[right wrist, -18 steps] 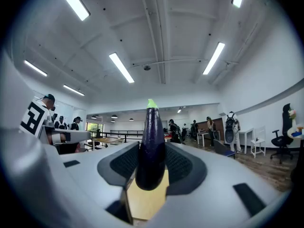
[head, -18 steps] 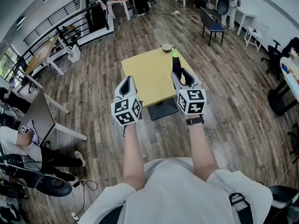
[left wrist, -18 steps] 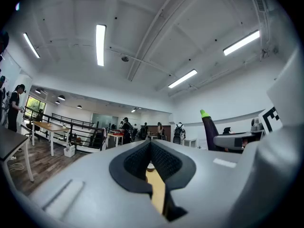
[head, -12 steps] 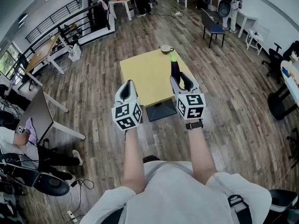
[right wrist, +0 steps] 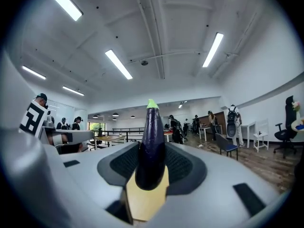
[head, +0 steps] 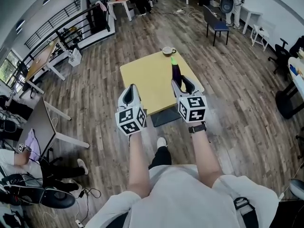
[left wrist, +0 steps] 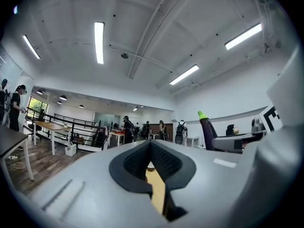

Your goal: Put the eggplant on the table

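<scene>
A dark purple eggplant (head: 176, 71) with a green tip stands upright between the jaws of my right gripper (head: 182, 80), which is shut on its lower part. It hangs over the right side of the yellow table (head: 142, 77). In the right gripper view the eggplant (right wrist: 152, 146) fills the gap between the pads, with the yellow tabletop below it. My left gripper (head: 129, 90) is level beside it at the table's near edge, jaws together and empty. The left gripper view shows the eggplant (left wrist: 208, 129) off to the right.
A small cup (head: 167, 50) sits at the table's far edge. The table's dark base (head: 164, 118) rests on the wood floor. A blue chair (head: 216, 27) stands at the back right, with desks and a railing (head: 71, 20) at the left. My shoe (head: 161, 143) shows below the grippers.
The view has shifted a little and my shoe has come into sight under the grippers. Both grippers keep their places by the table, and the eggplant stays in the right one.
</scene>
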`<act>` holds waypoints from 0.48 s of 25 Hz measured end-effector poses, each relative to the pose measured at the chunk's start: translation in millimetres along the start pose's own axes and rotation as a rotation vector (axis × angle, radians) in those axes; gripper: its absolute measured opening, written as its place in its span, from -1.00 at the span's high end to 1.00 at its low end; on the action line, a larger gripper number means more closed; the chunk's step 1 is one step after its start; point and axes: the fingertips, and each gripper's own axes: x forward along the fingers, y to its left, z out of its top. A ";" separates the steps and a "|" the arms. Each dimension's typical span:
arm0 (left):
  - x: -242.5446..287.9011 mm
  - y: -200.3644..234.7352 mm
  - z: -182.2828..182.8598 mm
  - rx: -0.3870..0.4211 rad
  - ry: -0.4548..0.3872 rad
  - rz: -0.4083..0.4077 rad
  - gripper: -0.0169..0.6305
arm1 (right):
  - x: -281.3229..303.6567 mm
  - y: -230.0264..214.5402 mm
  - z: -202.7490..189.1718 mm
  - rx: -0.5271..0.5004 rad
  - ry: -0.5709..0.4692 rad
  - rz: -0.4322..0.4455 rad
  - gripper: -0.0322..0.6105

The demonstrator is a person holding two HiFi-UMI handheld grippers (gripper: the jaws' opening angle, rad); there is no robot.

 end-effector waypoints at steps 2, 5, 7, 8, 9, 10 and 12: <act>20.5 2.5 1.3 0.002 -0.005 -0.009 0.92 | 18.7 -8.6 2.3 0.011 -0.007 -0.006 0.36; 55.5 15.6 8.1 -0.002 -0.010 -0.012 0.92 | 51.5 -13.2 11.0 0.004 -0.012 0.005 0.36; 78.5 30.1 16.8 -0.013 -0.019 -0.012 0.92 | 74.4 -11.0 18.9 -0.006 -0.020 0.011 0.36; 90.0 35.5 21.7 -0.011 -0.024 -0.019 0.92 | 86.1 -11.0 23.7 -0.007 -0.026 0.009 0.36; 101.2 39.4 26.2 -0.004 -0.029 -0.030 0.92 | 97.9 -12.0 28.6 -0.007 -0.033 0.003 0.36; 111.9 42.5 29.1 0.003 -0.033 -0.042 0.92 | 109.7 -13.2 32.5 -0.007 -0.037 -0.002 0.36; 132.0 50.4 29.3 0.013 -0.031 -0.058 0.92 | 133.6 -14.7 34.8 -0.007 -0.037 -0.008 0.36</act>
